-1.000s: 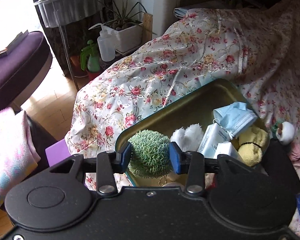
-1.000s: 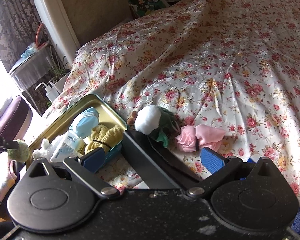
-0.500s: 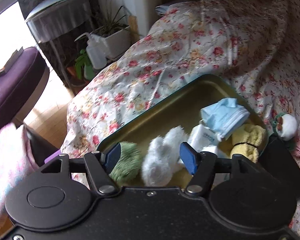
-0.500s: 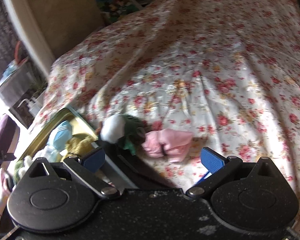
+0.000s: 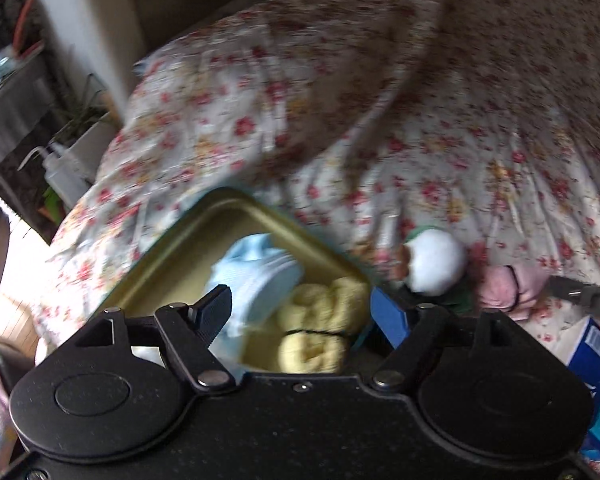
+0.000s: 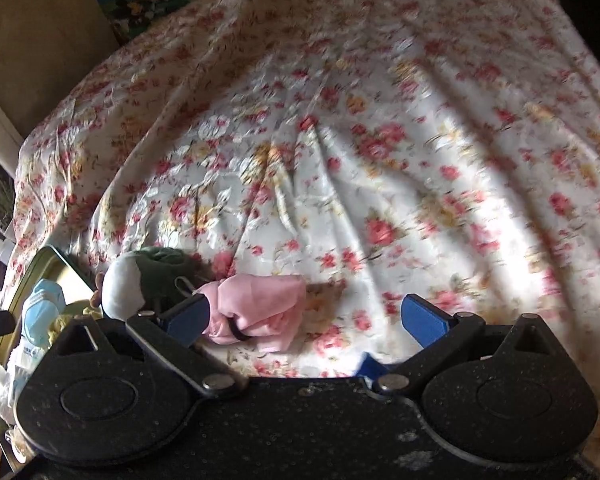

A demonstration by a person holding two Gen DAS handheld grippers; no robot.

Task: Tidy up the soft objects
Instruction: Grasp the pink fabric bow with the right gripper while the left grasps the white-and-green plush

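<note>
A gold tin tray (image 5: 236,204) lies on the flowered bedspread. It holds a light blue face mask (image 5: 256,276) and a yellow rolled cloth (image 5: 320,332) tied with a black band. My left gripper (image 5: 300,312) is open and empty above the tray, over the yellow cloth. A white and green plush ball (image 5: 436,264) and a pink rolled cloth (image 5: 512,284) lie on the bed right of the tray. My right gripper (image 6: 306,320) is open and empty just above the bed; its left finger is close beside the pink cloth (image 6: 260,312). The plush ball (image 6: 140,280) lies left of it.
The tray (image 6: 44,256) also shows at the left of the right wrist view, with the mask (image 6: 40,312) inside. A blue tissue box (image 5: 592,352) lies at the right. A plant pot and a white bottle (image 5: 64,172) stand on the floor beyond the bed's left edge.
My left gripper let go of the green sponge in the tray, opened wide and swung right over the yellow cloth. My right gripper moved forward and down toward the pink cloth.
</note>
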